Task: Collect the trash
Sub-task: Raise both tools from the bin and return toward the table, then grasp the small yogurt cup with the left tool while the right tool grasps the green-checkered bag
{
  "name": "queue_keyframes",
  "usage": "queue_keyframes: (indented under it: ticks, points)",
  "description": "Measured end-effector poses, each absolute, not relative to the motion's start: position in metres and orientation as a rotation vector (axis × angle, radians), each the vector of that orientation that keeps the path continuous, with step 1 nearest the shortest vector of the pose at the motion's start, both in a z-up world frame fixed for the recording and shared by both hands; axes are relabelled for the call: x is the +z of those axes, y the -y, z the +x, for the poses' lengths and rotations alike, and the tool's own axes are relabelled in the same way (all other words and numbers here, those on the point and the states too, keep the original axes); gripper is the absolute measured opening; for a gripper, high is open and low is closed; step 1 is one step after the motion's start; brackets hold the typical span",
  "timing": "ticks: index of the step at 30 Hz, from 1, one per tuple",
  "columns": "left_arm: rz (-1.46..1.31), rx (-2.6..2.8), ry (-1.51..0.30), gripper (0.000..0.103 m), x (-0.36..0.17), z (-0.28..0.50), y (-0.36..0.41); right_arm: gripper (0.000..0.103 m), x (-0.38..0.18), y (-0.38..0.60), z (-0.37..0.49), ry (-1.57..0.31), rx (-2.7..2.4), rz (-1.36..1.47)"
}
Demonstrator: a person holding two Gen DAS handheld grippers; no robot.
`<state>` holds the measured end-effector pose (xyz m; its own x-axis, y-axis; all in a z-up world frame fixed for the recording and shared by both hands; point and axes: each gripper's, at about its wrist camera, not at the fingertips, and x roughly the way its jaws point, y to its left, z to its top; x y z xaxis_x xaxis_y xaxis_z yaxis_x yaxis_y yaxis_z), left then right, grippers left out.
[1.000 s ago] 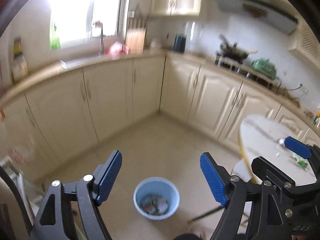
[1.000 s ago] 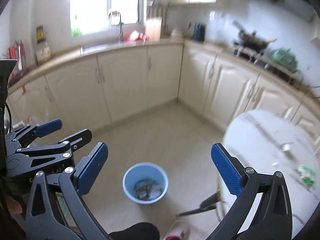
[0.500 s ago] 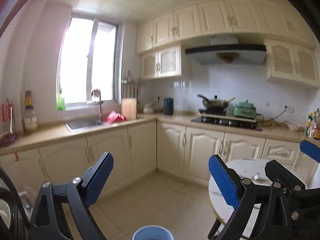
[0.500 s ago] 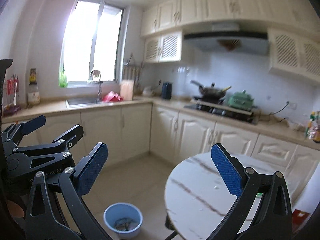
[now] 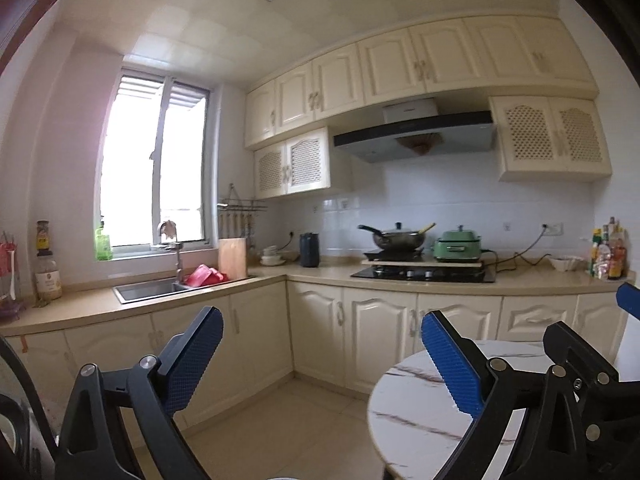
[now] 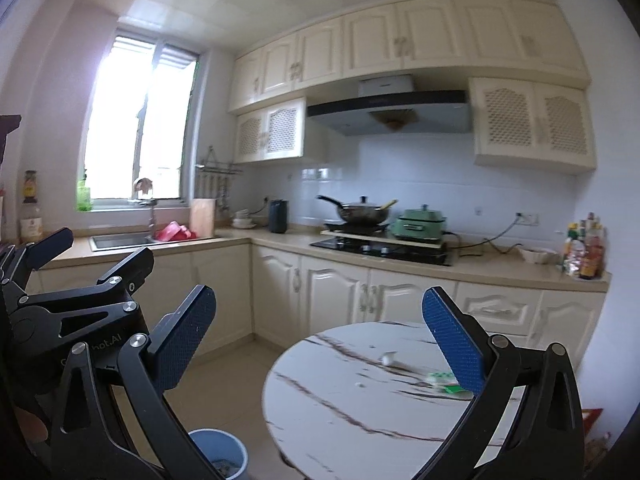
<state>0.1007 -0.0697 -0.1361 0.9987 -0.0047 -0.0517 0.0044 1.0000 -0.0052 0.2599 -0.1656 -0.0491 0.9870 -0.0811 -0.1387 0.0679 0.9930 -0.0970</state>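
The left tongs (image 5: 322, 354) stand wide, their blue pads having just been spreading, with nothing between them. Low at near left, the light blue plastic bin (image 6: 221, 457) stands on the floor. The right tongs (image 6: 320, 346) gape wide and empty over the round white marble tabletop (image 6: 340, 392), where a crumpled white scrap (image 6: 388, 358) and a green-and-white wrapper (image 6: 444, 382) lie toward the right.
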Motion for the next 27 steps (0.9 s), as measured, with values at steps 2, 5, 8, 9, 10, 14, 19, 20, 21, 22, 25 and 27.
queue_keyframes:
  ticks: [2, 5, 8, 9, 10, 14, 19, 20, 21, 22, 25, 27]
  points:
    - [-0.003, -0.025, -0.052, 0.101, -0.134, 0.115, 0.068, 0.103, -0.047, 0.18, 0.256, -0.135, -0.11, -0.087]
    - [0.021, -0.086, -0.059, 0.102, -0.133, 0.133, 0.09, 0.103, -0.046, 0.204, 0.251, -0.133, -0.157, -0.077]
    - [0.051, -0.159, -0.083, 0.102, -0.13, 0.156, 0.1, 0.103, -0.049, 0.233, 0.252, -0.149, -0.205, -0.054]
    - [0.073, -0.199, -0.106, 0.102, -0.133, 0.163, 0.112, 0.103, -0.051, 0.241, 0.253, -0.156, -0.217, -0.047]
    - [0.083, -0.217, -0.122, 0.102, -0.132, 0.173, 0.116, 0.103, -0.053, 0.251, 0.255, -0.167, -0.233, -0.039]
    - [0.126, -0.326, -0.209, 0.102, -0.142, 0.203, 0.144, 0.103, -0.069, 0.293, 0.266, -0.232, -0.312, -0.013]
    - [0.186, -0.428, -0.333, 0.102, -0.164, 0.246, 0.175, 0.103, -0.098, 0.338, 0.284, -0.324, -0.374, 0.007]
    - [0.196, -0.436, -0.355, 0.102, -0.168, 0.256, 0.178, 0.103, -0.107, 0.35, 0.291, -0.358, -0.383, 0.016]
    - [0.207, -0.443, -0.379, 0.102, -0.173, 0.267, 0.182, 0.103, -0.113, 0.358, 0.297, -0.382, -0.392, 0.023]
    - [0.214, -0.447, -0.399, 0.102, -0.175, 0.28, 0.186, 0.103, -0.121, 0.367, 0.303, -0.409, -0.401, 0.034]
    - [0.232, -0.459, -0.473, 0.102, -0.18, 0.325, 0.197, 0.103, -0.147, 0.397, 0.327, -0.5, -0.41, 0.063]
    - [0.239, -0.445, -0.521, 0.102, -0.185, 0.358, 0.198, 0.103, -0.165, 0.418, 0.349, -0.579, -0.407, 0.084]
